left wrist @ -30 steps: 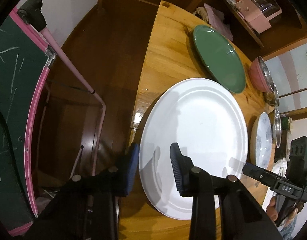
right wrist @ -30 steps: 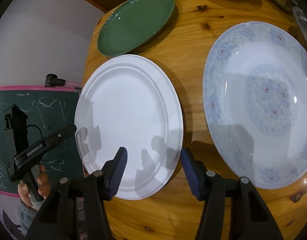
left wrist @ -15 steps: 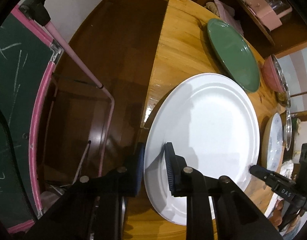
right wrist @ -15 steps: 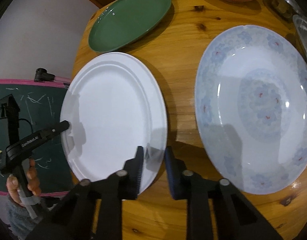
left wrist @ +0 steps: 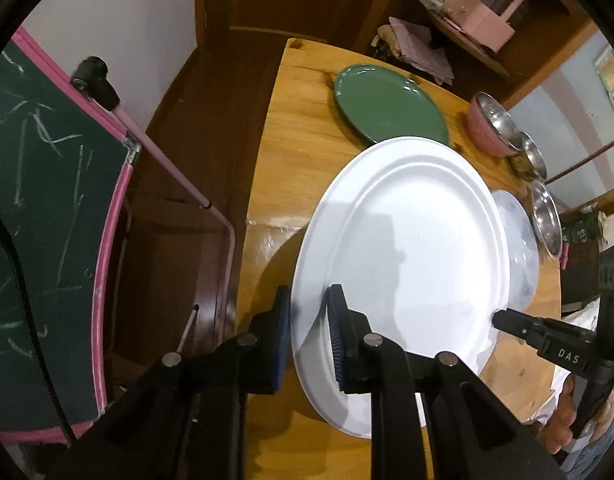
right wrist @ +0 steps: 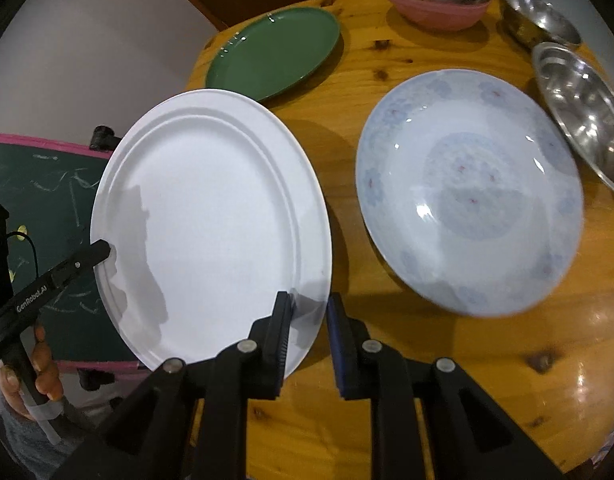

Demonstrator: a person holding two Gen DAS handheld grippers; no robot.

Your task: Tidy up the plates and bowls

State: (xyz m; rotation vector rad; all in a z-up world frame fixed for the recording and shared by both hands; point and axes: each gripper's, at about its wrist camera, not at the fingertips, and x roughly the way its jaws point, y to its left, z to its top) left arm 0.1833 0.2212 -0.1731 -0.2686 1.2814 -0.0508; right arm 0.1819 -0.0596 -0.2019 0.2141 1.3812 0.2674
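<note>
A round, glossy pine surface (right wrist: 447, 360) with dark knots fills most of both views, with a green chalkboard (left wrist: 47, 208) in a pink frame standing off its edge, beyond the left tongs.

The largest thing is a plain white plate (right wrist: 211, 224), broad and round, with a raised double ridge ringing its flat centre. It is lifted clear of the surface and casts a dark shadow on the wood beneath. The left tongs (left wrist: 309, 328) are clamped on its rim at one side, and the right tongs (right wrist: 309, 330) are clamped on the opposite rim, so the plate hangs between the two.

Just beyond the right tongs, to their right, lies a pale blue floral dish (right wrist: 467, 188), wide and shallow, resting on the surface. Farther ahead of both tongs lies a flat dark green plate (right wrist: 275, 52).

At the far edge sits a pink bowl (right wrist: 435, 10) with a steel bowl nested inside it. Two more steel bowls (right wrist: 579, 100) lie to its right, one small and deep, one wider and shallow.

A bare hand (right wrist: 31, 376) grips the handle of the left tongs.
</note>
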